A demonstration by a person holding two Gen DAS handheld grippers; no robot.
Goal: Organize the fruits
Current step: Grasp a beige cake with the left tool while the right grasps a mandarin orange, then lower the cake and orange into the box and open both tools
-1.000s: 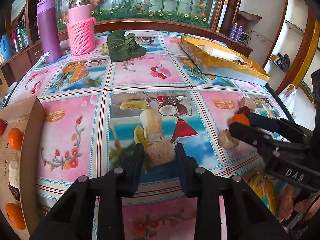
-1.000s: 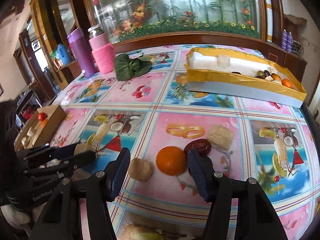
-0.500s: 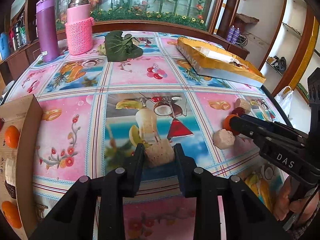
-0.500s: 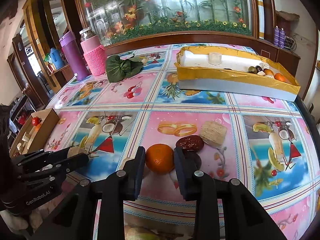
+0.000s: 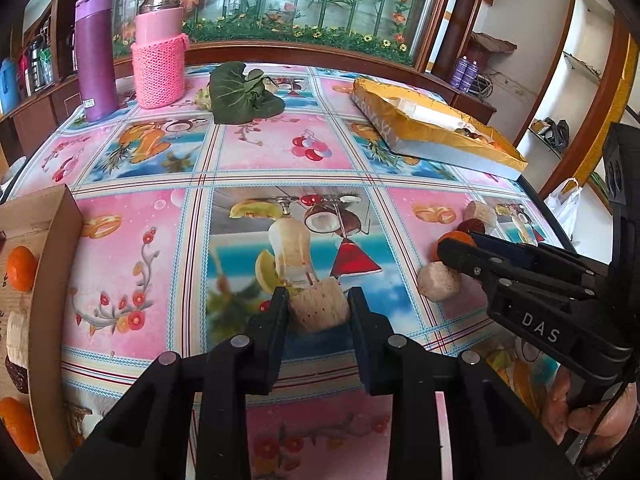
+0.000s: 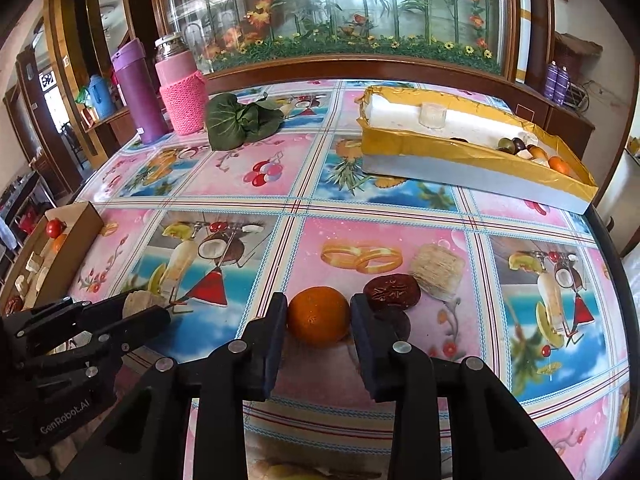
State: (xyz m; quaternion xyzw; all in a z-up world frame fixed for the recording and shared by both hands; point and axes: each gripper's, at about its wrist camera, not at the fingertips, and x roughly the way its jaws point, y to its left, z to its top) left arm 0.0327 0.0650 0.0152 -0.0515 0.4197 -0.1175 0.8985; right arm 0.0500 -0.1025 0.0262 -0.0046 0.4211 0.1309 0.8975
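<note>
The left gripper is clamped on a pale, rough-textured food piece, its pads pressing both sides of it just above the counter. The right gripper has just been closing and now has an orange between its pads, which touch both sides of the fruit while it sits on the counter.

Taking the orange as the landmark: a dark brown date-like fruit lies just beside it on the right, touching the right gripper's pad, and a pale ridged block sits just beyond that dark fruit. To the orange's left, in the left wrist view, a pale round lump rests near the right gripper's tips. Further left of the orange, at the counter's edge, stands a brown cardboard box holding a red fruit, small oranges and pale pieces. Far beyond the orange to the right lies a long gold-rimmed tray with a few small fruits gathered at its right end. Beyond the orange to the left are a green leafy bundle, a flask in a pink knitted sleeve and a purple flask, well apart from the fruit. A hand holds the right gripper's handle in the left wrist view.
</note>
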